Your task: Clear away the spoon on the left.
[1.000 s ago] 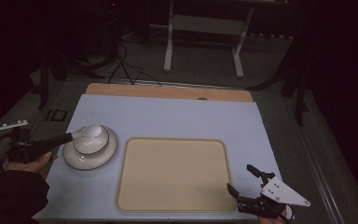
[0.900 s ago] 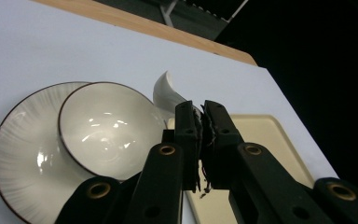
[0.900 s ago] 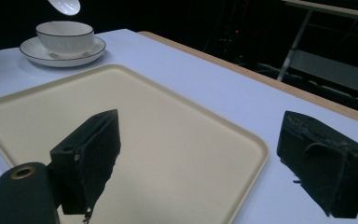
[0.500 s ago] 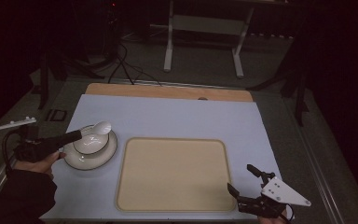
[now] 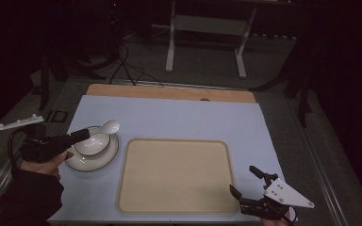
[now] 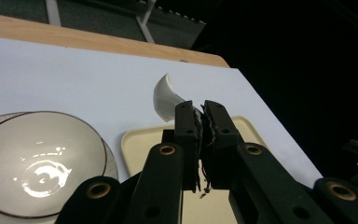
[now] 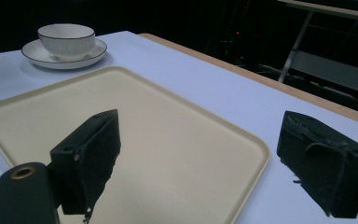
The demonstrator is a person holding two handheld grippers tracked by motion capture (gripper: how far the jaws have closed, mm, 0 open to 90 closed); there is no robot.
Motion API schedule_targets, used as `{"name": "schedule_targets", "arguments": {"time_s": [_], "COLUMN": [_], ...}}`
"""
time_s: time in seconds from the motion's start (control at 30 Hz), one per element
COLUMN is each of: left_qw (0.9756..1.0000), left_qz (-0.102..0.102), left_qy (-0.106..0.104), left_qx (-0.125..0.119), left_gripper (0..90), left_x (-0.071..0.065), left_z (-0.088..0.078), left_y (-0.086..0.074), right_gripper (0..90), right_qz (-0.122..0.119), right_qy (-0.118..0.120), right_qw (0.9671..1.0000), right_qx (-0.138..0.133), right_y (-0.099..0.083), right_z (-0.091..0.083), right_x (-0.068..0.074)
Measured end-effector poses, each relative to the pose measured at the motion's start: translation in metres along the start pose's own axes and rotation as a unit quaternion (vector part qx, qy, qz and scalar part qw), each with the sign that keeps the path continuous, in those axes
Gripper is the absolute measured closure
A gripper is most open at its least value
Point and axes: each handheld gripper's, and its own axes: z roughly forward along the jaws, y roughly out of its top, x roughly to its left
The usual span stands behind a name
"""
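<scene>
From above, the left gripper (image 5: 82, 135) holds a white spoon (image 5: 108, 126) just over the cup (image 5: 91, 143) on its saucer (image 5: 104, 155), and its own view shows the jaws pinched tight on the handle, while the right gripper (image 5: 246, 187) waits wide open and empty by the tray (image 5: 174, 174).

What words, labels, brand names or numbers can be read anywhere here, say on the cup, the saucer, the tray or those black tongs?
None can be read.
The bowl and saucer are plain white with a dark rim line, no mark.
The white spoon, the beige tray and the pale table cover carry no print.
The left gripper, shut on the spoon, and the open right gripper show no lettering.
</scene>
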Motion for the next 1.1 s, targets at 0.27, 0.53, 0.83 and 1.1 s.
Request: {"name": "schedule_targets", "arguments": {"time_s": [0.27, 0.53, 0.83, 1.1], "left_qw": [0.9999, 0.9997, 0.9993, 0.9990], "left_qz": [0.010, 0.021, 0.030, 0.042], "left_qy": [-0.007, -0.008, -0.017, -0.014], "left_qx": [-0.001, 0.006, 0.014, 0.006], "left_gripper": [85.7, 85.7, 85.7, 85.7], "left_x": [-0.013, -0.024, -0.035, -0.048], "left_z": [0.005, 0.011, 0.021, 0.027], "left_y": [0.000, 0.002, -0.004, -0.007], "right_gripper": [13.4, 13.4, 13.4, 13.4], "right_qz": [0.000, 0.001, 0.000, 0.002], "right_qy": [0.001, 0.003, 0.002, 0.001], "right_qw": [1.0000, 1.0000, 1.0000, 1.0000], "right_qx": [0.000, -0.001, -0.002, -0.003], "right_y": [0.000, 0.000, 0.000, 0.000], "right_z": [0.001, 0.001, 0.001, 0.001], "right_x": [0.000, 0.000, -0.001, -0.001]}}
